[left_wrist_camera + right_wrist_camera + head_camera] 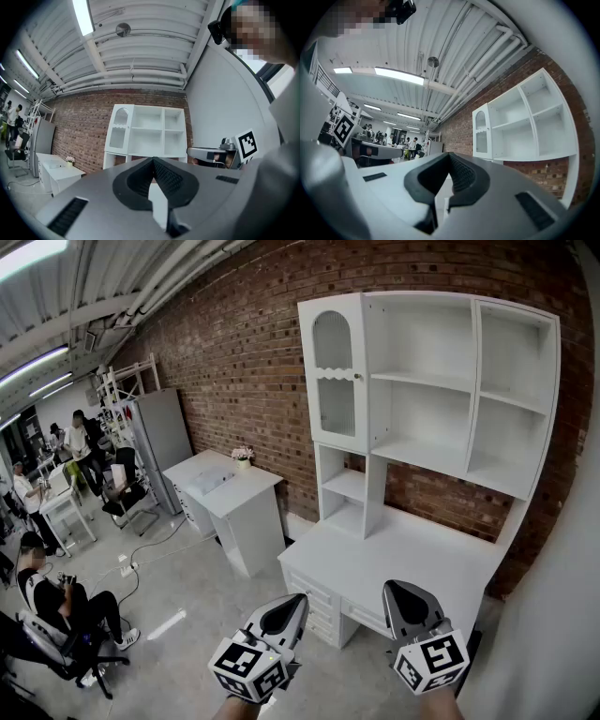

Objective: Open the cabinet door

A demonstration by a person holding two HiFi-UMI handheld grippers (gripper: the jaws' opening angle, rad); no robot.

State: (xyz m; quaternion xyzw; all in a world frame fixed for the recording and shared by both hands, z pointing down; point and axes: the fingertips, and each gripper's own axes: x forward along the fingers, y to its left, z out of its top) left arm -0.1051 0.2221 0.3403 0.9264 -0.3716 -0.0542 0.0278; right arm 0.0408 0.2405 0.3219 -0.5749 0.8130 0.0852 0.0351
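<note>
Head view, from left to right: seated and standing people point(56, 596) fill the left edge, with a tall grey metal locker point(161, 432) behind them against the red brick wall point(234, 362). Right of the locker stands a small white side table point(225, 488) carrying a little pot of pale flowers point(243, 456). Further right is a white desk point(412, 559) with a white open-shelf hutch point(441, 381) on top. The hutch's white cabinet door with an arched ribbed-glass panel point(335, 371) sits at its left end, in the upper middle of the frame, flush and closed, with a small knob point(357, 376) on its right edge.

At the bottom centre, the left gripper point(292, 604) points toward the desk, well apart from the door. Just right of it, the right gripper point(394, 592) points the same way over the desk's near edge, also well short of the door.

Left gripper view: the black pads are clenched together on nothing, and the door point(119, 131) stands far off at centre left.

Right gripper view: its jaws likewise meet with nothing between them, with the door point(481, 131) at centre right.
</note>
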